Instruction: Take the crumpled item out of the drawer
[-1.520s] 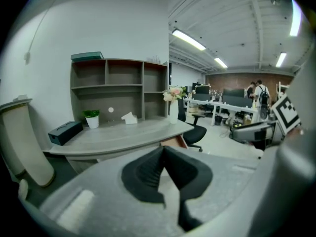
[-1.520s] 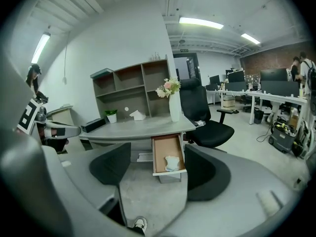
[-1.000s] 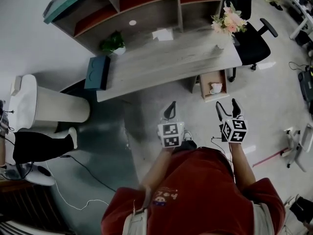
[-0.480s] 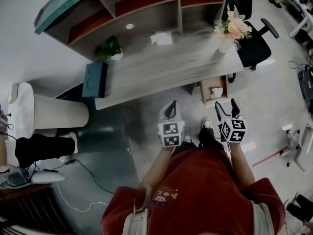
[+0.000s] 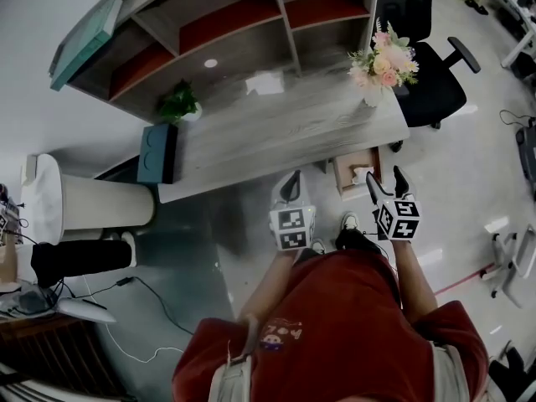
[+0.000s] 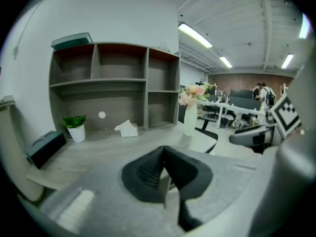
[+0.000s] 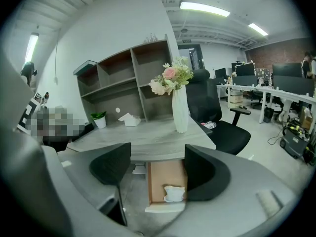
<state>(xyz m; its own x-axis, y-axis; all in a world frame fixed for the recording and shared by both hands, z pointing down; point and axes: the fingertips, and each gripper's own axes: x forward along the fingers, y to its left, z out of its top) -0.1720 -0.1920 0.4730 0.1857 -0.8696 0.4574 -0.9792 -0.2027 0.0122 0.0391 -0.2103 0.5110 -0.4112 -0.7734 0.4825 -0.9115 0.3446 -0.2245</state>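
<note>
An open wooden drawer (image 5: 345, 177) sticks out under the right end of the grey desk (image 5: 285, 132). A white crumpled item (image 5: 362, 174) lies in it, at the drawer's front end (image 7: 174, 193) in the right gripper view. My right gripper (image 5: 387, 182) is open and held in the air just short of the drawer (image 7: 160, 177), which shows between its fingers (image 7: 111, 167). My left gripper (image 5: 291, 188) is shut and empty, pointing at the desk edge left of the drawer; its dark pads (image 6: 148, 172) meet.
A vase of flowers (image 5: 378, 64) stands on the desk's right end, with a black office chair (image 5: 431, 78) behind it. A potted plant (image 5: 178, 103), white tissue box (image 5: 264, 83), teal box (image 5: 155, 152) and shelf unit (image 5: 226, 15) sit further left. A white round bin (image 5: 79, 203) stands left.
The person has stepped closer to the desk, so the drawer now lies just beyond the right gripper. Both grippers keep the same jaw states.
</note>
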